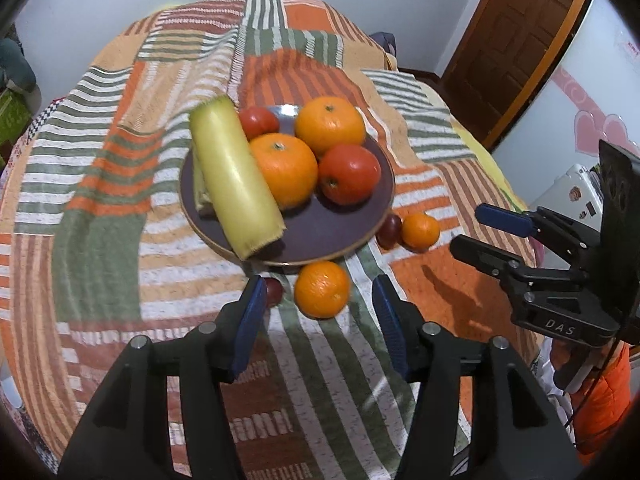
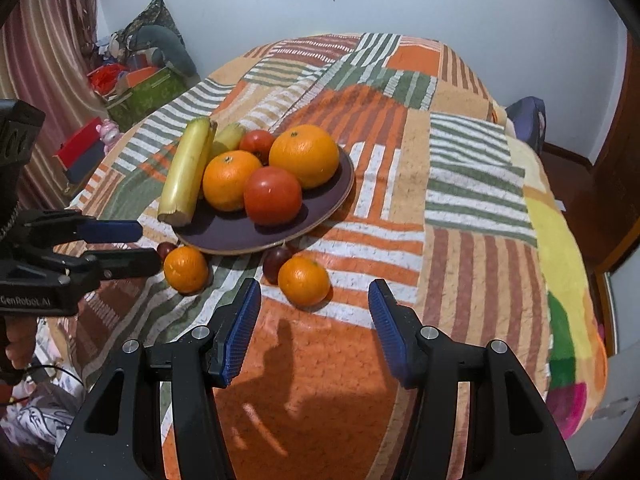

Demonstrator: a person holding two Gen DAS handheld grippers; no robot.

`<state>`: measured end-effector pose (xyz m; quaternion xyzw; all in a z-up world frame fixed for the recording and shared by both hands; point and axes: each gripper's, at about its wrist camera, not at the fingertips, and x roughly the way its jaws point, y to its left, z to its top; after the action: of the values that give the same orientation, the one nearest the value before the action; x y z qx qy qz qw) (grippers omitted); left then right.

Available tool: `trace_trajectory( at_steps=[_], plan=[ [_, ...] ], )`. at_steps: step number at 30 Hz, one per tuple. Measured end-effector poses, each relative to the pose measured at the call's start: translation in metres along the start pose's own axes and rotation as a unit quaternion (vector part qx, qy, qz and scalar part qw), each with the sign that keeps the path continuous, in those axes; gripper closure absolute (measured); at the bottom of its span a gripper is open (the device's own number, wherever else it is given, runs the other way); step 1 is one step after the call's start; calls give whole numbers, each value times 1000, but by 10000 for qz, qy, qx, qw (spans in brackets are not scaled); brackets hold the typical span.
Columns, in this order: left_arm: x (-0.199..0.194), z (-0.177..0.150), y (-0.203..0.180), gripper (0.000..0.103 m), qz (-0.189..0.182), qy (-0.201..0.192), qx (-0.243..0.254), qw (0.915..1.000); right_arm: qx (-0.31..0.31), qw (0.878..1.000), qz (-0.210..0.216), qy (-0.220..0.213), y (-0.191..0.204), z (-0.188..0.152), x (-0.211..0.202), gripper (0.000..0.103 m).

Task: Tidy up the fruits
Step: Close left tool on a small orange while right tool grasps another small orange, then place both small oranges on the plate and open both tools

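A dark purple plate (image 1: 320, 236) (image 2: 240, 236) on the striped blanket holds a yellow banana piece (image 1: 232, 176) (image 2: 186, 170), two oranges (image 1: 286, 168) (image 1: 330, 124) and two tomatoes (image 1: 349, 174) (image 1: 259, 121). In front of the plate lie a small orange (image 1: 322, 289) (image 2: 186, 269), a second small orange (image 1: 420, 231) (image 2: 304, 281) and two dark plums (image 1: 389, 230) (image 1: 274, 291). My left gripper (image 1: 320, 322) is open, just short of the near small orange. My right gripper (image 2: 314, 330) is open, just short of the second small orange; it also shows in the left wrist view (image 1: 470, 230).
The blanket (image 1: 100, 200) (image 2: 460, 200) covers a bed. A wooden door (image 1: 516, 40) stands at the far right. Boxes and bags (image 2: 136, 80) pile up by the curtain on the left. The left gripper (image 2: 132, 246) shows at the left of the right wrist view.
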<state>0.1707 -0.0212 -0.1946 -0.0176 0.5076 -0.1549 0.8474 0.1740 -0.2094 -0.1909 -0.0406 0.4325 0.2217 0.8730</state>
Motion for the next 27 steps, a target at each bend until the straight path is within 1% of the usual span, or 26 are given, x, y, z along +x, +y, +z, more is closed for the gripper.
trace_trajectory(
  at_steps=[2, 4, 6, 7, 11, 14, 16, 19, 27],
  plan=[
    [5, -2, -3, 49, -19, 47, 14, 10000, -9, 10000, 71, 42, 1, -2, 4, 50],
    [9, -3, -6, 55, -25, 87, 39, 10000, -10, 9998, 157, 78, 2, -2, 9, 51],
    [14, -3, -9, 57, 3, 141, 76, 9999, -19, 9998, 192, 89, 3, -3, 13, 53],
    [17, -3, -9, 59, 32, 154, 83, 9998, -23, 9997, 204, 104, 4, -3, 15, 57],
    [24, -3, -8, 60, 179, 182, 50, 9997, -18, 9994, 288, 175, 5, -1, 25, 62],
    [27, -2, -3, 60, 178, 170, -53, 9997, -29, 9992, 322, 221, 6, -1, 30, 62],
    [28, -2, -3, 61, 208, 145, -53, 9997, -54, 9994, 256, 226, 6, 0, 33, 63],
    [28, -3, -5, 66, 331, 111, 21, 9994, -77, 9996, 174, 219, 5, 0, 34, 71],
    [20, -1, -5, 66, 212, 66, -69, 9997, -31, 9995, 258, 178, 1, 0, 29, 71]
  ],
)
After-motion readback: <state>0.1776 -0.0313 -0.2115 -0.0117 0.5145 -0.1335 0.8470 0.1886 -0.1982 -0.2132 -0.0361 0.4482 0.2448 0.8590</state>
